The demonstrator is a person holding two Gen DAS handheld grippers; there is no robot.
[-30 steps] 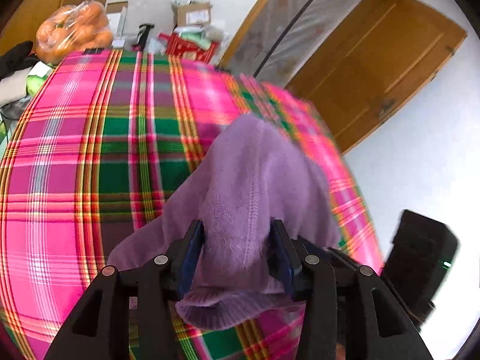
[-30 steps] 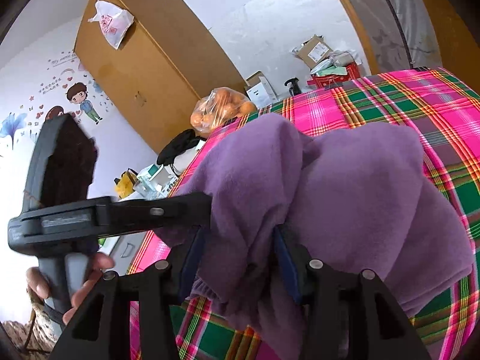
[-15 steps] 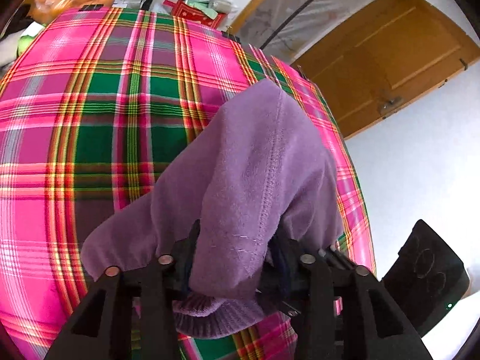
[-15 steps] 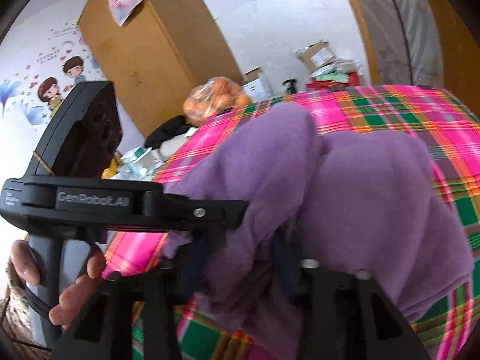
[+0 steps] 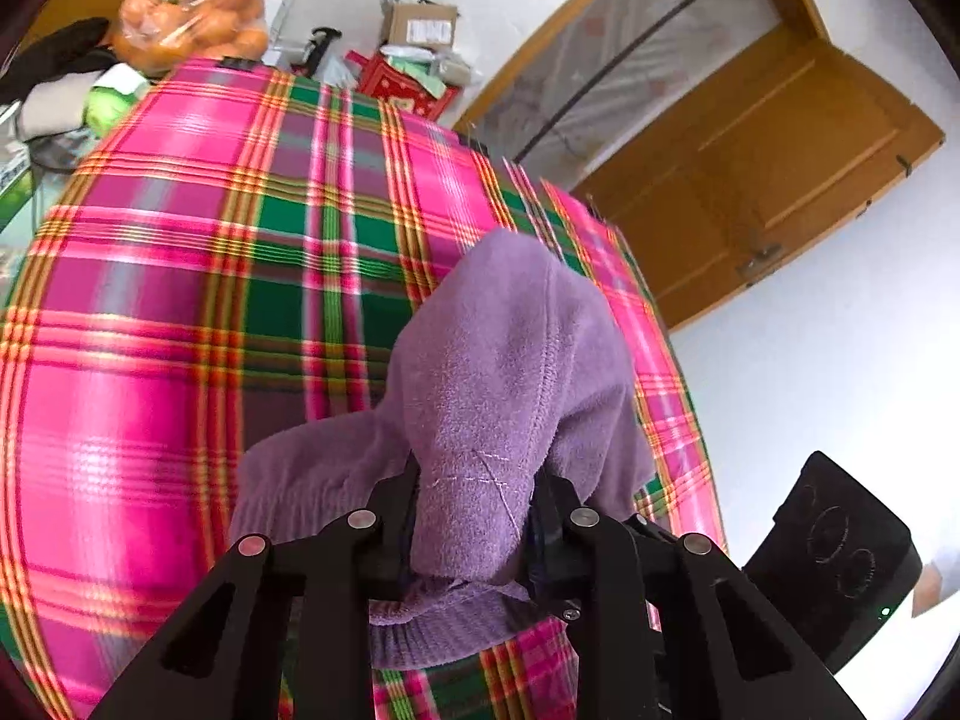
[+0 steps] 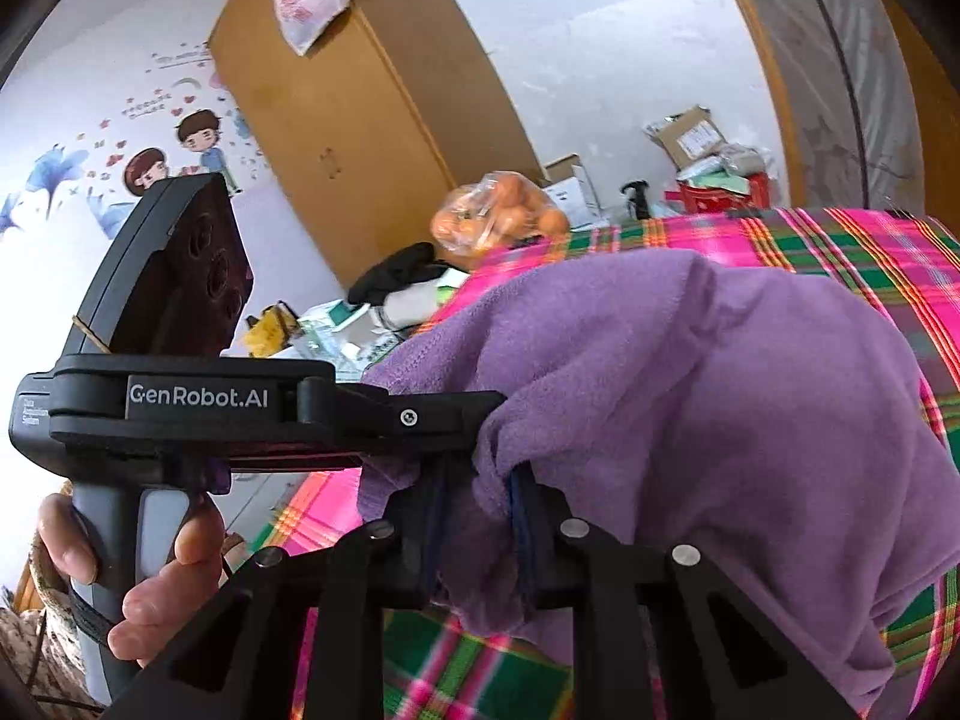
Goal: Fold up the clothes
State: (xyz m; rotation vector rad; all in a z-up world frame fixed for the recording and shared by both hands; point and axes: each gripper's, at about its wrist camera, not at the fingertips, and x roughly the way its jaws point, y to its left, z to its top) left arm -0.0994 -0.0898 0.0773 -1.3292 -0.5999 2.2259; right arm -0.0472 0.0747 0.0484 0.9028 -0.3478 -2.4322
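I see the table [image 5: 180, 300] covered by a pink, green and yellow plaid cloth [image 5: 336, 222]. A purple fleece garment [image 5: 510, 360] lies bunched on it, toward my near edge.

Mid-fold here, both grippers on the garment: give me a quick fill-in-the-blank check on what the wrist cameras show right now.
1. The garment bunched between both sets of jaws is ____ in colour.
2. It lies over a pink and green ____ cloth.
3. Past the cloth's far edge sits a clear bag of ____ fruit.
4. In the right wrist view, a person's hand holds the handle of the ____ gripper.

Missing words: purple; plaid; orange; left
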